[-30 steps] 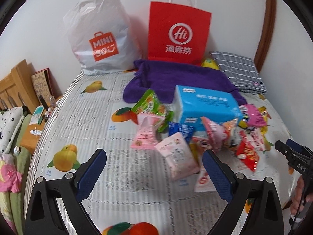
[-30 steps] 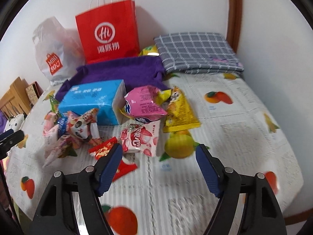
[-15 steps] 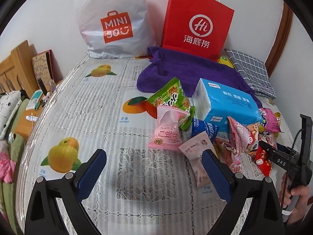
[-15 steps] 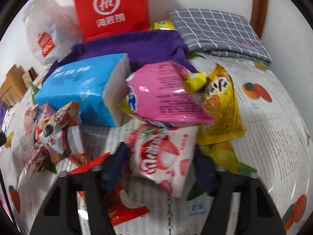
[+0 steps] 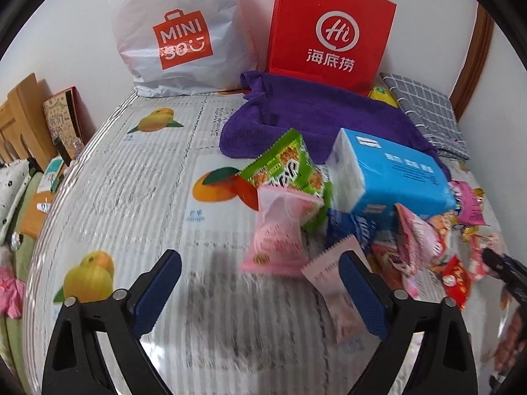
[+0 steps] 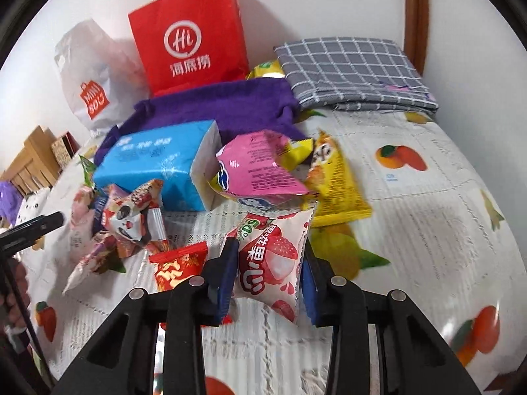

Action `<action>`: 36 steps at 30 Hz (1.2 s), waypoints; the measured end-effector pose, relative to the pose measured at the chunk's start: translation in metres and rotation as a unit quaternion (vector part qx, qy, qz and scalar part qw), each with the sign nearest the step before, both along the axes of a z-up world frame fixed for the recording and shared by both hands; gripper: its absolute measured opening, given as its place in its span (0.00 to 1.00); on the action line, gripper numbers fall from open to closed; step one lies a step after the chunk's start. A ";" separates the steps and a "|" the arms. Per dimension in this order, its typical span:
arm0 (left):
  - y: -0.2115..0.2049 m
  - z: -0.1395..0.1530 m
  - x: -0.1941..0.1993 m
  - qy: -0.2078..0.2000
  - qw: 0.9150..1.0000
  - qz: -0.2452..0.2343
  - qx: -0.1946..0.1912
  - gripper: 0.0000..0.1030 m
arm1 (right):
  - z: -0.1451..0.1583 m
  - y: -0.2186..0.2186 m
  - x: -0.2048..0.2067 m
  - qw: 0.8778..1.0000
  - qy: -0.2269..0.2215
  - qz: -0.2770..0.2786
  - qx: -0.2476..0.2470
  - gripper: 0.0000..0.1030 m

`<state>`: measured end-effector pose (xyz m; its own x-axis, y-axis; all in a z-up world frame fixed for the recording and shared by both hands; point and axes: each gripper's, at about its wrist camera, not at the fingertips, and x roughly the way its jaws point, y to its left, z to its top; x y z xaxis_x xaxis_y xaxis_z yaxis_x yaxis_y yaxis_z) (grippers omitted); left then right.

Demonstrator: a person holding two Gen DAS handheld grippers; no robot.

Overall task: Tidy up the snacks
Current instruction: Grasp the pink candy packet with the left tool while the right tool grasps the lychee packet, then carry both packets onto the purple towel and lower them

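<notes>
The right gripper (image 6: 267,275) has its jaws pinching a white lychee candy bag (image 6: 271,263) by its two side edges, one blue pad on each side, so the puffy packet stands up between them instead of sagging. Its long axis runs roughly away from the camera, the top seal pointing toward the heap and the printed face up. Taking it by the narrow width looks sensible: a wide, air-filled bag would slip from a flat squeeze.

Just beside it to the left lies a small red packet (image 6: 179,263), partly under the left pad. Beyond are a pink bag (image 6: 260,168) leaning on a blue tissue pack (image 6: 154,161), a yellow bag (image 6: 332,184) lying flat, and a panda-print packet (image 6: 131,220). All rest on the fruit-print bed cover (image 6: 428,223).

The left gripper (image 5: 260,291) hovers with jaws spread wide and nothing between them, above bare cover near a pink sachet (image 5: 276,233) and a pale pink sachet (image 5: 332,283), probably waiting for its own pick. Behind the heap, a purple towel (image 5: 316,118), a red paper bag (image 5: 329,29) and a white plastic bag (image 5: 178,29) stand against the wall; either bag seems a likely home for the snacks.
</notes>
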<state>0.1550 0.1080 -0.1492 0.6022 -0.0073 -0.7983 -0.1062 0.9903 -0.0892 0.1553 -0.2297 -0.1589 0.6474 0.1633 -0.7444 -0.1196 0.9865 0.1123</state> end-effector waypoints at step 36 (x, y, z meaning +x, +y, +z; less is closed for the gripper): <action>-0.025 0.074 -0.026 -0.017 0.995 -0.068 -0.067 0.35 | 0.085 0.035 -0.040 0.998 -0.048 0.039 0.030 0.34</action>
